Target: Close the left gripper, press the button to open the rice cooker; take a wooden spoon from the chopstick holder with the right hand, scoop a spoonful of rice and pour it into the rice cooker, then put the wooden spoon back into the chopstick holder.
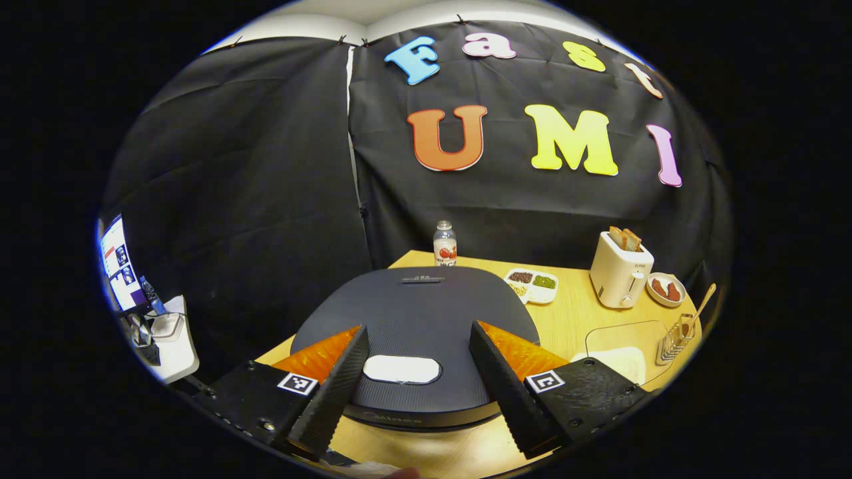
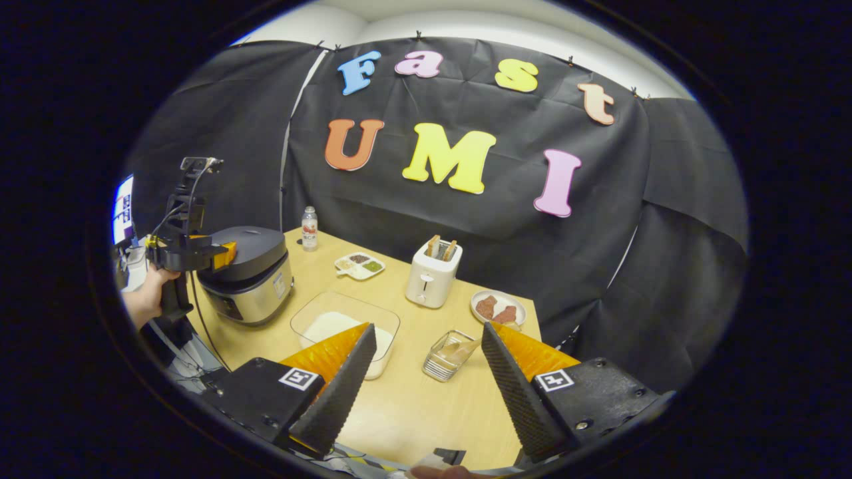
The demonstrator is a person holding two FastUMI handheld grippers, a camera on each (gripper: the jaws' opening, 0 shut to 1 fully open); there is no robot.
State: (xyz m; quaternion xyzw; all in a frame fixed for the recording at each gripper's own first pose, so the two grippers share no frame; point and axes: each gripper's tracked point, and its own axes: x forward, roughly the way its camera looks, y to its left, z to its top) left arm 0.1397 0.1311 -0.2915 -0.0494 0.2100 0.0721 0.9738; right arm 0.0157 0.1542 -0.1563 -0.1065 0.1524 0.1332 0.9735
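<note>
Left hand-held gripper (image 1: 416, 372) hangs wide open right over the cooker (image 1: 416, 319), button (image 1: 402, 369) between its fingers. Right hand-held gripper (image 2: 426, 372) is open too, spoon (image 2: 464, 348) at 12 o'clock.

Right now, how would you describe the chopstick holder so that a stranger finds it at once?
Start at the white toaster near the back of the wooden table. In front of it, nearer the camera, beside the clear rice container, stands the chopstick holder. It is a small shiny metal wire rack, the table's only wire piece, with a wooden spoon resting in it.

black cloth walls (image 2: 665, 219), wooden table (image 2: 413, 392)
</note>
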